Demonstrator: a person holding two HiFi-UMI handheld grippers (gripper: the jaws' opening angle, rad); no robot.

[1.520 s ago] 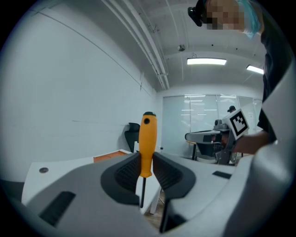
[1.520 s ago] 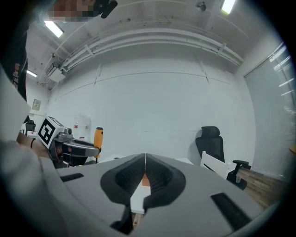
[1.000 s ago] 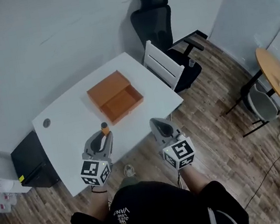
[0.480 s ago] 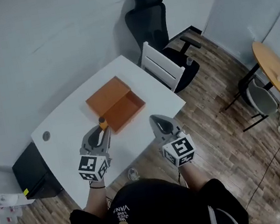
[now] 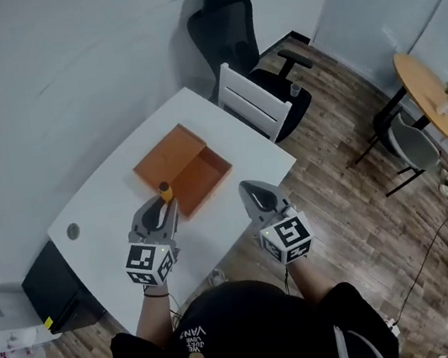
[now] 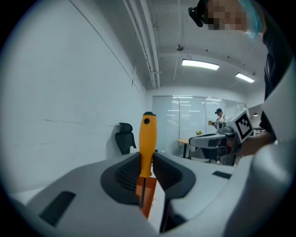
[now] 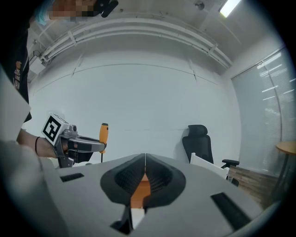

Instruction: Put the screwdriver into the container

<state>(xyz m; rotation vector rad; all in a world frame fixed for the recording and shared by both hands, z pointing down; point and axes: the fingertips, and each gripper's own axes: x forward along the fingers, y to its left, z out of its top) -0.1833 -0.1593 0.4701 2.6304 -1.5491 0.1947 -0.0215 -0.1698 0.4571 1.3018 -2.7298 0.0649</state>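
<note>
The left gripper (image 5: 163, 206) has its jaws clamped on the screwdriver (image 6: 147, 139), which stands upright, orange handle on top and thin shaft pointing down. From above it hangs just at the near edge of the container (image 5: 205, 177), not yet over the open part. The right gripper (image 5: 252, 191) is off to the container's near right, jaws together on nothing.

What worries me is the grip: the pads seem to pinch only the low end of the handle, so a tilt could let the tool swing or slip. If let go upright, it would likely land tip first and might topple over the container's low wall onto the table (image 5: 224, 127). The far half of the container looks flat and covered; released there, the screwdriver would end up on top, not inside.
</note>
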